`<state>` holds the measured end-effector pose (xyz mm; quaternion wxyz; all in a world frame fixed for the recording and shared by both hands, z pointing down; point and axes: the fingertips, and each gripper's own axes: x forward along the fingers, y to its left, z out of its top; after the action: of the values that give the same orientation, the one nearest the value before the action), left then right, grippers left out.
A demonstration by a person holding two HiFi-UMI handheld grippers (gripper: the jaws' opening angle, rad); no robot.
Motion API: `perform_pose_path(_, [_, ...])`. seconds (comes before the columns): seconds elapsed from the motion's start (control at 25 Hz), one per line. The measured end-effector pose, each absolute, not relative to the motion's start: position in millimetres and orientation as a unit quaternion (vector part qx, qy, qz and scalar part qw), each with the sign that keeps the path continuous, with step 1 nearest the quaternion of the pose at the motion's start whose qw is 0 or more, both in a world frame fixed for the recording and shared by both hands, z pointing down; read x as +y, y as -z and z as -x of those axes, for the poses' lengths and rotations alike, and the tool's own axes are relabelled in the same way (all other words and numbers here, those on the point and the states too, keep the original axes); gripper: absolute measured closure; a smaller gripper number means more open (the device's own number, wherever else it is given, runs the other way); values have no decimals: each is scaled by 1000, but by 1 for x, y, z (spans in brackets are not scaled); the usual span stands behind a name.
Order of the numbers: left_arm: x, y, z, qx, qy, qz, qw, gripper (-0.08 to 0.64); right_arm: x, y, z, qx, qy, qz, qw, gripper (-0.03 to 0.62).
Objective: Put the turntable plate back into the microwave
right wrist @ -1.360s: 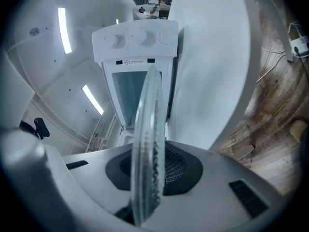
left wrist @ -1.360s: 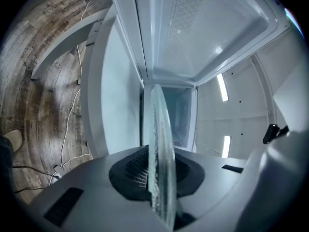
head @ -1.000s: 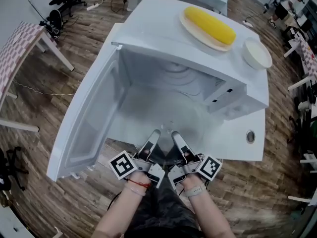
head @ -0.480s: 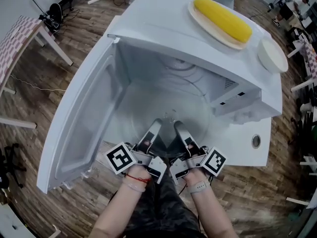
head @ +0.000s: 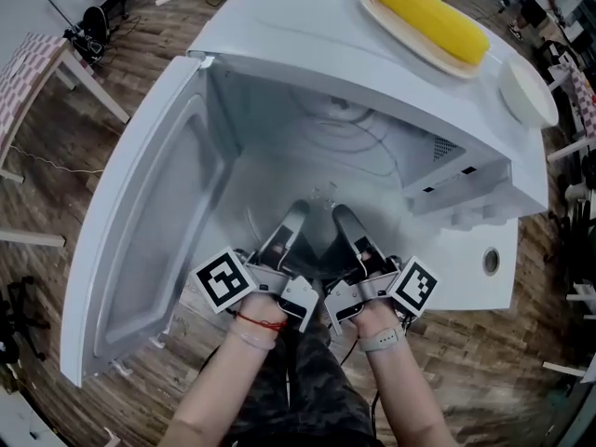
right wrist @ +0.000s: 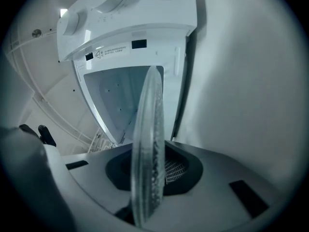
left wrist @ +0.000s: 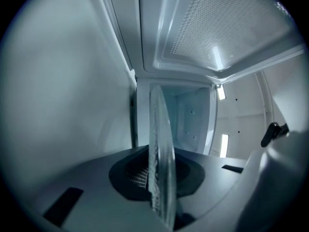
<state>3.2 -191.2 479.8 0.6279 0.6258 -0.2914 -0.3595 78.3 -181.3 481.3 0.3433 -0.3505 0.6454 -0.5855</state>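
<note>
Nearest the camera, the person's left hand [head: 253,331], with a red band at the wrist, and right hand [head: 374,331] each hold a gripper, side by side and close together. The left gripper [head: 291,222] has its jaws closed down on the rim of the clear glass turntable plate [left wrist: 159,149], which its own view shows edge-on, running straight out between the jaws. The right gripper [head: 345,223] is clamped on the same plate in the same way, just beside the left one. From this shared near rim the plate reaches forward into the mouth of the white microwave [head: 307,35]; whether it touches the cavity floor cannot be told. The microwave door [head: 140,212] is swung fully open to the left. The cavity [head: 345,147] beyond is white, with ribbed rings on its back wall. On the microwave's top lie a cob of corn [head: 430,17] on a pale dish [head: 396,28] and, to its right, a white bowl [head: 528,91]. Wooden floor [head: 56,203] surrounds it all.
</note>
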Motion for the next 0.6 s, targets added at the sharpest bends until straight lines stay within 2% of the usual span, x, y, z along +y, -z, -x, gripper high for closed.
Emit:
perform_pose_path(0.36, [-209, -482, 3, -298, 360, -618, 633, 511, -200, -480, -73, 648, 586, 349, 339, 521])
perform_pose_path(0.6, [-220, -483, 4, -304, 362, -620, 626, 511, -198, -481, -78, 601, 618, 320, 394, 509])
